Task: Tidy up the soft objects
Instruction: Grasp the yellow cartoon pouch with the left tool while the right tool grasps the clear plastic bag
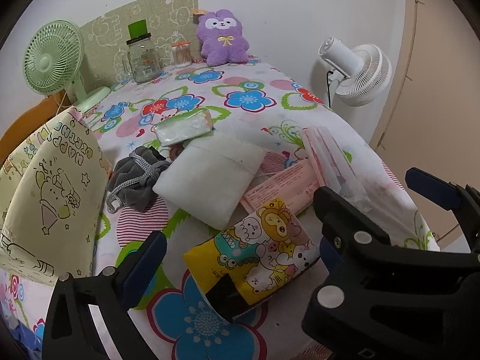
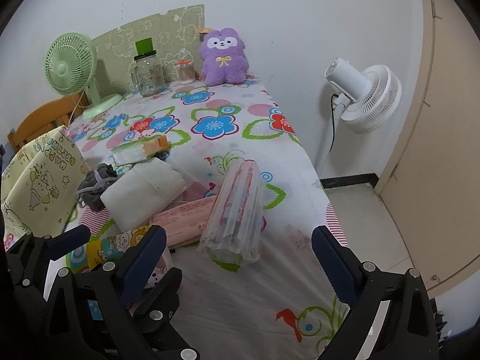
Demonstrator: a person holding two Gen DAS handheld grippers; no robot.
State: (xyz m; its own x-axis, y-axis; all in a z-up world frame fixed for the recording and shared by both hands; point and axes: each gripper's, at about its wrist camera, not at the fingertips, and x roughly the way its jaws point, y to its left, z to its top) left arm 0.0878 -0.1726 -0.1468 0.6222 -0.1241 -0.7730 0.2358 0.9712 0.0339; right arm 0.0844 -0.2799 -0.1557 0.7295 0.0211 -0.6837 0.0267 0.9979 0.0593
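1. Left wrist view: the left gripper (image 1: 240, 258) is seen spread wide, its jaws standing on either side of a yellow cartoon-print tissue pack (image 1: 255, 258) without closing on it.
2. A white padded pack (image 1: 210, 177) is laid at 12 o'clock from the tissue pack, with a grey drawstring pouch (image 1: 135, 177) touching its side at 9 o'clock.
3. A clear-wrapped tissue pack (image 1: 183, 129) is set beyond the white pack, toward 11 o'clock.
4. A pink flat packet (image 1: 282, 186) is partly covered by a clear plastic-wrapped roll (image 1: 333, 159) at 1 o'clock.
5. A yellow printed bag (image 1: 51, 198) is stood upright at 9 o'clock, on the edge of the floral-covered table (image 1: 240, 102).
6. Right wrist view: the right gripper (image 2: 240, 258) is held open above the cloth, with the plastic-wrapped roll (image 2: 237, 210) just ahead at 12 o'clock and nothing gripped.
7. A purple plush toy (image 2: 223, 57) is propped at the far end against the wall, beside a glass jar (image 2: 148, 75) and a green desk fan (image 2: 72, 66).
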